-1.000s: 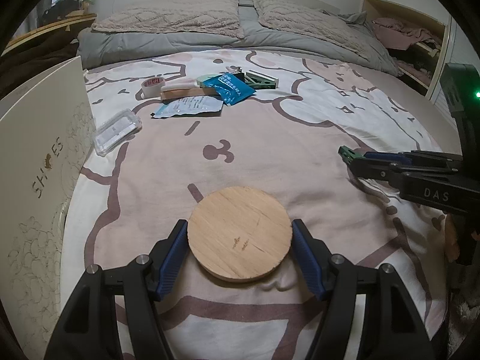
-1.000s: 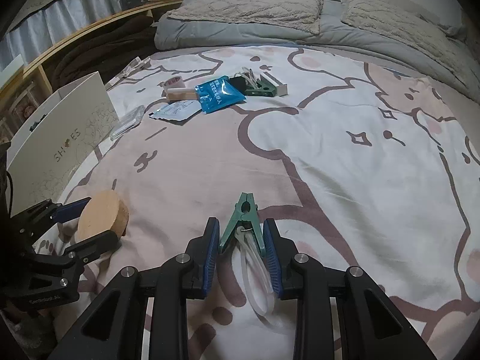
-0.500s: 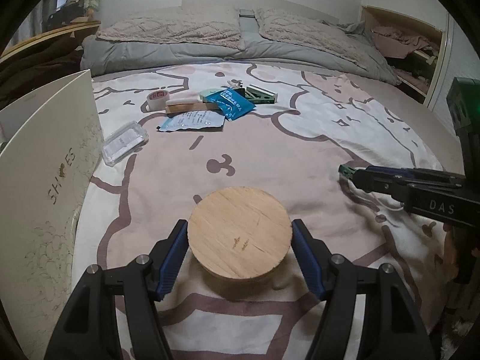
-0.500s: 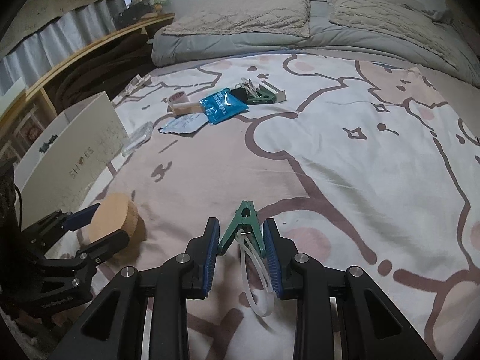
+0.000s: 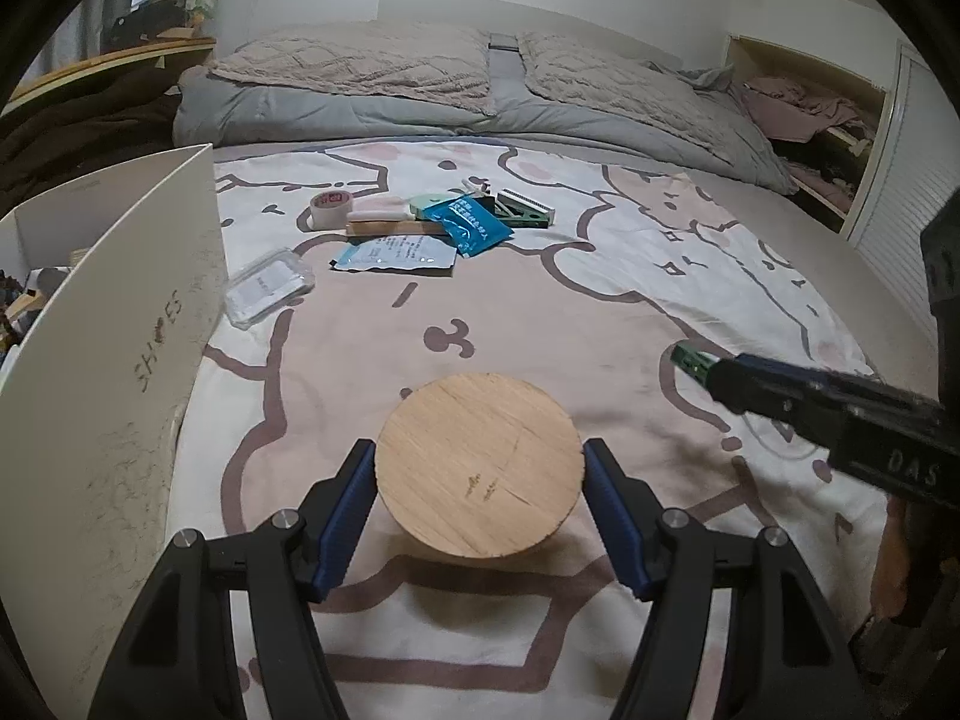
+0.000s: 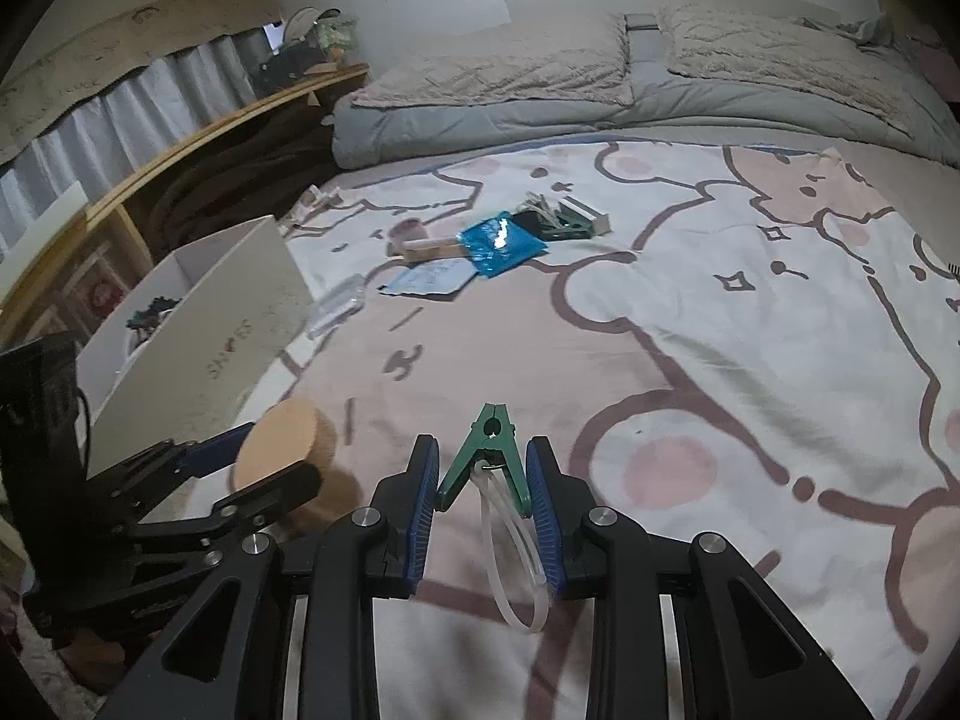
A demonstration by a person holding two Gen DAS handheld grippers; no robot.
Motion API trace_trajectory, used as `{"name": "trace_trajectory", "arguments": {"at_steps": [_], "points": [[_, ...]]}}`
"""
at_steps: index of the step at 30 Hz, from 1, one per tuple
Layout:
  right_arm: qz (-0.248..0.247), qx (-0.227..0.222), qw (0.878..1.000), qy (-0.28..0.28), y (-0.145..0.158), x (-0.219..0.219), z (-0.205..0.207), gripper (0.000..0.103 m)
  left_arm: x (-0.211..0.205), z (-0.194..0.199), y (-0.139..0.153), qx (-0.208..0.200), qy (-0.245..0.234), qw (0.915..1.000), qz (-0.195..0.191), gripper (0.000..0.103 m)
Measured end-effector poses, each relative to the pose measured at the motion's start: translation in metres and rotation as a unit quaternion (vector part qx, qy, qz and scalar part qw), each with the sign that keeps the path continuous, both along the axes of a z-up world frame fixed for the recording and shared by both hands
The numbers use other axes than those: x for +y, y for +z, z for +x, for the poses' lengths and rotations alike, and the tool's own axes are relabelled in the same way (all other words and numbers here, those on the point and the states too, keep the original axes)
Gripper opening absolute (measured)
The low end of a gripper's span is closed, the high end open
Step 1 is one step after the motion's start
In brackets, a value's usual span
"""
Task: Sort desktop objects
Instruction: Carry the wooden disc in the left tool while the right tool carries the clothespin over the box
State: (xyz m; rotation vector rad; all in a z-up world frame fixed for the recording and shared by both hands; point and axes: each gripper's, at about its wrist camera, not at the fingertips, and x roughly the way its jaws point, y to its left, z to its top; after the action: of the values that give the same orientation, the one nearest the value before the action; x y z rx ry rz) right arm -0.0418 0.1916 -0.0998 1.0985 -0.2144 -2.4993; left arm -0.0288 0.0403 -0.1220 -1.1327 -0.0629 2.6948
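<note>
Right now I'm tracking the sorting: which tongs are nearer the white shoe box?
Left. The left tongs, gripping the wooden disc, sit beside the shoe box; the right tongs are farther away.

- The white box (image 5: 114, 360) was cut off at the nine o'clock edge of the left wrist view; its contents (image 6: 150, 315) were too small to be identified.
- The heap of small items (image 6: 528, 228) toward twelve o'clock was blurred in the right wrist view.
- The underside of the wooden disc (image 5: 480, 468) was hidden.
- The print on the blue packet (image 5: 471, 222) was too small to be read.
</note>
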Motion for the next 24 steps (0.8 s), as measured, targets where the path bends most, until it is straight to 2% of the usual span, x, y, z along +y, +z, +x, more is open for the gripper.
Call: {"name": "trace_trajectory", "arguments": {"at_steps": [6,14,24], "points": [[-0.014,0.015,1.0,-0.002,0.014,-0.004,0.014,0.03,-0.002,0.009,0.021,0.023,-0.004,0.9997,-0.001,0.068],[-0.025,0.055,0.998,0.006,0.053,-0.014,0.028,0.03,-0.014,0.022,0.062,0.074,0.001,0.9972,0.005,0.068],[-0.042,0.098,0.994,0.033,0.088,-0.054,0.03,0.03,-0.06,0.041,0.104,0.127,0.039,0.9908,-0.022,0.068]]}}
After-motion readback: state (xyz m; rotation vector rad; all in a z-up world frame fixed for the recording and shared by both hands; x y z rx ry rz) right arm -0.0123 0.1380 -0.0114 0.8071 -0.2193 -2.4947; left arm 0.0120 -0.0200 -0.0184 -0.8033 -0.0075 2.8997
